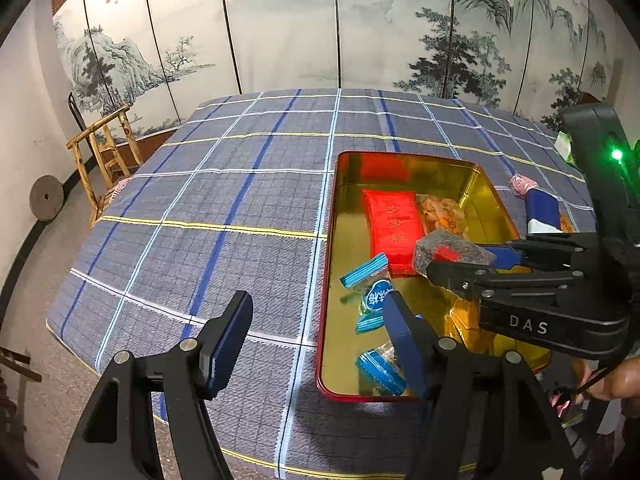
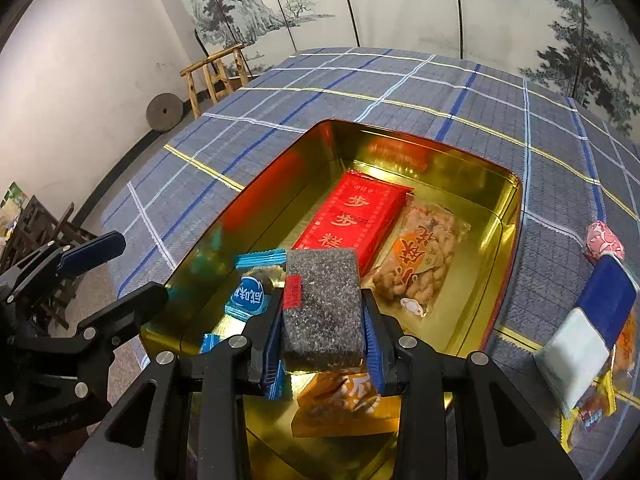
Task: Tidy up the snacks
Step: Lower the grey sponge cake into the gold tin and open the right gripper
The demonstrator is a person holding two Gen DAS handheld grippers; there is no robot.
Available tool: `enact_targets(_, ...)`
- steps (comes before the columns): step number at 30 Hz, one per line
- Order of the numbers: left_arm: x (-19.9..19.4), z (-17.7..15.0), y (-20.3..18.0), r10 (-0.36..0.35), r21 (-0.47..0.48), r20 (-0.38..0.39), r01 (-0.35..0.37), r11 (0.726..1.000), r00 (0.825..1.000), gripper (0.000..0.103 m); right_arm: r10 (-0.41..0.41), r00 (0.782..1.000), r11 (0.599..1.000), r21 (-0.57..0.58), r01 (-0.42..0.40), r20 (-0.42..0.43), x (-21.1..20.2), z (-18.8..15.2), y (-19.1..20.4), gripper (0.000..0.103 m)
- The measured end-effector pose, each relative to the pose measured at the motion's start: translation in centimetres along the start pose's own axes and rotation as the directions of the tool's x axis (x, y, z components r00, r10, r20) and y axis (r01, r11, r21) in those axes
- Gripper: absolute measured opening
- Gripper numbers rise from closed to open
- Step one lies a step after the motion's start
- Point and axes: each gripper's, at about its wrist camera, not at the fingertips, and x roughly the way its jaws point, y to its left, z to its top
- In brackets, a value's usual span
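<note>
A gold tin (image 1: 486,184) (image 2: 506,216) with a red rim sits on the plaid tablecloth. In it lie a red packet (image 1: 394,224) (image 2: 354,214), a clear bag of fried snacks (image 1: 444,212) (image 2: 420,264), blue candies (image 1: 370,280) (image 2: 252,290) and an orange packet (image 2: 344,404). My right gripper (image 2: 324,320) (image 1: 456,262) is shut on a grey speckled bar (image 2: 322,308) (image 1: 448,250) with a red label, held above the tin. My left gripper (image 1: 318,332) (image 2: 116,268) is open and empty over the tin's near left rim.
Outside the tin on the right lie a blue-and-white packet (image 2: 592,328) (image 1: 542,210), a pink wrapped sweet (image 2: 604,240) (image 1: 522,184) and yellow wrappers (image 2: 592,412). A wooden chair (image 1: 106,152) (image 2: 216,74) stands by the table's far left. A painted screen (image 1: 340,28) stands behind.
</note>
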Motion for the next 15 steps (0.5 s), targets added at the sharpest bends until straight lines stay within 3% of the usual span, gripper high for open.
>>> enact_targets(15, 0.60, -0.54, 0.84, 0.002, -0.011, -0.009, -0.002, 1.000, 1.000, 0.065, -0.002, 1.000, 1.000, 0.002, 0.003, -0.030, 1.12, -0.30, 0.41, 0.036)
